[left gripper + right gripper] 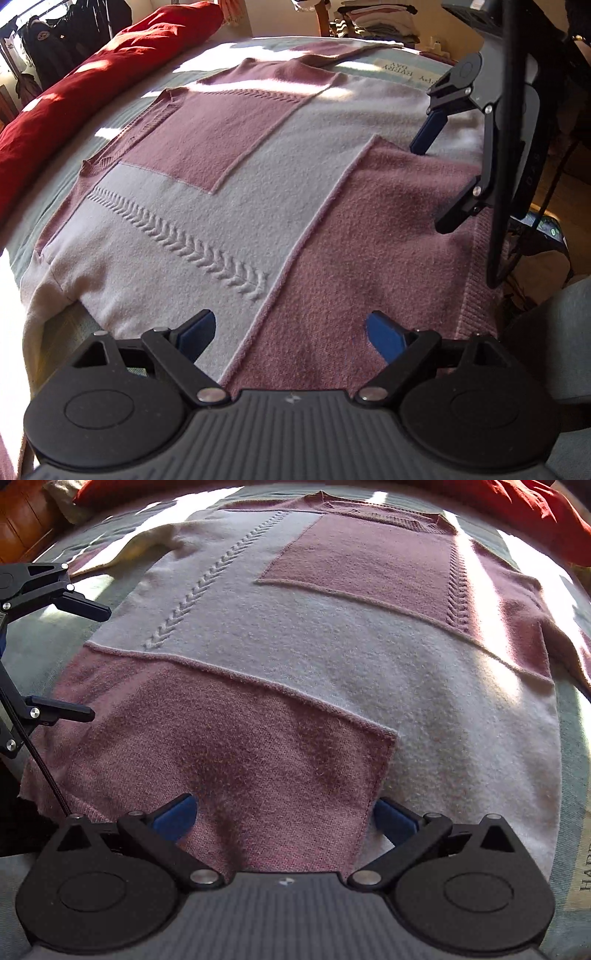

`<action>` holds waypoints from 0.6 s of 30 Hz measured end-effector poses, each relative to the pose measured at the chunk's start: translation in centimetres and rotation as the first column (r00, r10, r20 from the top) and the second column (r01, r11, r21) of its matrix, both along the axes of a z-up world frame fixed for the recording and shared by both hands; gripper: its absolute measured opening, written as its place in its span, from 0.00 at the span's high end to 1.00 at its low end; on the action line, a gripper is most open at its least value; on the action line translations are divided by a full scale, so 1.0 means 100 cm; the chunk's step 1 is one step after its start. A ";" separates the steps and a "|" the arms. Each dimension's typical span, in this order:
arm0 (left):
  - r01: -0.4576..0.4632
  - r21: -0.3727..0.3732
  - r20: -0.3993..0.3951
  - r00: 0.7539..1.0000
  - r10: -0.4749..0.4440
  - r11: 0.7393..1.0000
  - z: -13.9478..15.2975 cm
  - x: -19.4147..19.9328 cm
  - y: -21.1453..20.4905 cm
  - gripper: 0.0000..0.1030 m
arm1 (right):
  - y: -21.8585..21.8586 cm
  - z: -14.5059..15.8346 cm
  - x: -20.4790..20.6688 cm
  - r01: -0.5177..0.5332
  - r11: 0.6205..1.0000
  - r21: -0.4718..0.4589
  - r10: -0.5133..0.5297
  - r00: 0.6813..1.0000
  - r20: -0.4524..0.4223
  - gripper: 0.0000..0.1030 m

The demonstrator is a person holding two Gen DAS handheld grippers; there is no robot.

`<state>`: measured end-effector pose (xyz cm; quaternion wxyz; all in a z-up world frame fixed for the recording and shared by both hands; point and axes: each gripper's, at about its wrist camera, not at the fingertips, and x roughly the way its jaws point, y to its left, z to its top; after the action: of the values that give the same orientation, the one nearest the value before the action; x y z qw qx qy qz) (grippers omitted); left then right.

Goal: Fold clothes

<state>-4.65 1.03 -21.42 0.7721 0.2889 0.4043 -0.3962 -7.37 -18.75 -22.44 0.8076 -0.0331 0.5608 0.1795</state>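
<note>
A pink and white patchwork sweater (258, 177) lies flat, front up, on the bed, its neckline at the far side and its ribbed hem toward me. My left gripper (290, 334) hovers open over the hem edge, one blue pad over the white panel and the other over the pink panel, nothing between them. My right gripper (439, 177) stands open at the sweater's right hem corner. In the right wrist view the sweater (314, 646) fills the frame. The right gripper (284, 818) is open over the pink panel, and the left gripper (85, 661) is open at the left edge.
A pale green blanket (55, 177) covers the bed. A red duvet (92, 81) lies along its far side, also seen as a red duvet (535, 509). Dark jackets (48, 40) hang on a rack, and folded clothes (380, 18) are stacked beyond the bed.
</note>
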 end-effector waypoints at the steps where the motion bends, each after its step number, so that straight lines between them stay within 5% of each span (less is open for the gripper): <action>1: -0.018 0.015 -0.018 1.000 0.018 1.000 -0.007 0.001 0.001 0.13 | -0.002 0.001 -0.001 -0.009 1.000 0.005 0.009 1.000 -0.001 0.00; 4: -0.136 0.007 -0.106 0.985 0.136 0.991 -0.015 0.004 0.025 0.11 | -0.006 0.005 -0.004 -0.037 0.999 0.021 0.037 0.999 -0.004 0.00; 8: -0.131 0.075 -0.123 0.982 0.140 0.989 0.000 -0.008 0.033 0.13 | -0.013 0.007 -0.003 -0.087 0.996 0.027 0.086 0.996 0.015 0.00; 13: -0.063 0.008 -0.071 0.995 0.064 0.998 0.019 -0.003 0.007 0.16 | -0.023 0.005 0.006 -0.168 0.986 0.005 0.168 0.983 0.073 0.00; 18: -0.031 -0.026 -0.075 0.997 0.029 0.999 -0.002 0.015 -0.020 0.16 | -0.032 0.003 0.014 -0.248 0.969 -0.021 0.248 0.960 0.128 0.00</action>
<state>-3.16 -0.95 -21.58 0.7661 0.2576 0.4316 -0.4006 -5.95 -21.96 -22.13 0.8134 -0.1165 0.4989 0.2754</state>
